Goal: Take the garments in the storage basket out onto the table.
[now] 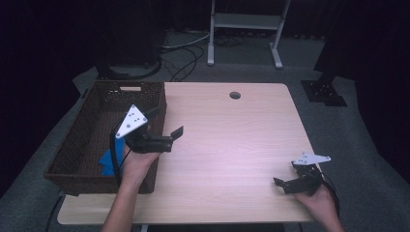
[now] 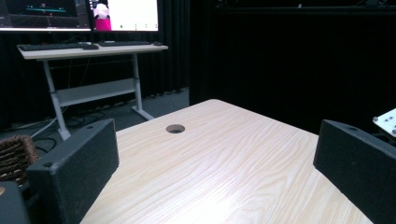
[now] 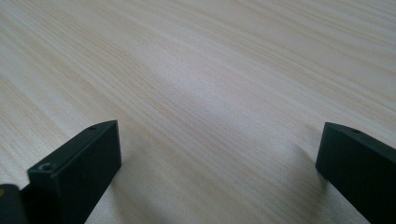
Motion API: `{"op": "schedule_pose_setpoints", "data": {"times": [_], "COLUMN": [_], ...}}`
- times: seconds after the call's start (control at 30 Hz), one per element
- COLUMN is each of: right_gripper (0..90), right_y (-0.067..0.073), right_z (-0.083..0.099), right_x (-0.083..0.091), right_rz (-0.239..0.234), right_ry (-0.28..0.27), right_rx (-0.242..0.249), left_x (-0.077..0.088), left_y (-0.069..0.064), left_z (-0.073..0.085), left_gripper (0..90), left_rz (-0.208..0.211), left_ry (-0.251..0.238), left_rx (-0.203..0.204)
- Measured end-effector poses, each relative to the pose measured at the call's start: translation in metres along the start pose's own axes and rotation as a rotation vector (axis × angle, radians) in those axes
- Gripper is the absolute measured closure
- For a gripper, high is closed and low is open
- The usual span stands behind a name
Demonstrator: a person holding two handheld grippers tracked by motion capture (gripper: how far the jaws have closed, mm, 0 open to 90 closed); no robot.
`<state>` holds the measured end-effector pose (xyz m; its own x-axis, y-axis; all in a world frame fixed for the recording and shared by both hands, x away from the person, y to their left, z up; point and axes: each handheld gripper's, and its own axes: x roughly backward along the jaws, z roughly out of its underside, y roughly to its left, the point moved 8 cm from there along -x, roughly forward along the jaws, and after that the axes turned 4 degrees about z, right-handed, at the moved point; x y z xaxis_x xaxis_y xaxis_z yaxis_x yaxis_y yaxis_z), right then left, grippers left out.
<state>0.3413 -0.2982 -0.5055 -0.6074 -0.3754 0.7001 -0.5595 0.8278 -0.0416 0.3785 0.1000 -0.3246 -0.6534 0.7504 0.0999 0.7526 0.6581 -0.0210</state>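
Note:
A light wooden table [image 1: 232,135] carries a dark wicker basket [image 1: 72,145] on its left side. A blue object [image 1: 107,162] lies in the basket's near right corner, partly hidden by the hand and cable. My left gripper [image 1: 168,122] is held above the basket's right wall, pointing right across the table, open and empty [image 2: 215,168]. My right gripper [image 1: 286,174] rests low at the table's front right, pointing left. It is open, with bare tabletop between its jaws [image 3: 219,158]. The right gripper's white plate [image 2: 387,122] peeks in at the edge of the left gripper view.
A round cable hole [image 1: 235,95] sits near the table's far edge [image 2: 175,128]. Behind the table stands a white desk frame [image 1: 244,21] with cables on the floor. A black base plate [image 1: 323,92] lies to the right. A desk with monitors and a keyboard [image 2: 88,46] stands beyond.

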Motion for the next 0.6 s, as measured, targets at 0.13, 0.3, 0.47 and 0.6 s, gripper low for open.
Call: {"op": "schedule_pose_setpoints", "data": {"times": [0.13,0.3,0.47,0.6], "right_gripper": [0.0,0.0,0.0,0.0], "right_y": [0.0,0.0,0.0,0.0], "right_z": [0.0,0.0,0.0,0.0], "right_x": [0.0,0.0,0.0,0.0], "right_rz": [0.0,0.0,0.0,0.0], "right_ry": [0.0,0.0,0.0,0.0], "right_rx": [0.001,0.0,0.0,0.0], "left_x": [0.0002,0.0014,0.0022,0.0038], "left_y": [0.0032,0.0056,0.008,0.0105], "left_z": [0.0006,0.0008,0.0015,0.0018], "left_gripper": [0.0,0.0,0.0,0.0], "left_rz": [-0.001,-0.004,-0.007,-0.011], "left_ry": [-0.003,-0.002,0.003,0.003], "left_rx": [0.002,0.004,0.001,0.001]}}
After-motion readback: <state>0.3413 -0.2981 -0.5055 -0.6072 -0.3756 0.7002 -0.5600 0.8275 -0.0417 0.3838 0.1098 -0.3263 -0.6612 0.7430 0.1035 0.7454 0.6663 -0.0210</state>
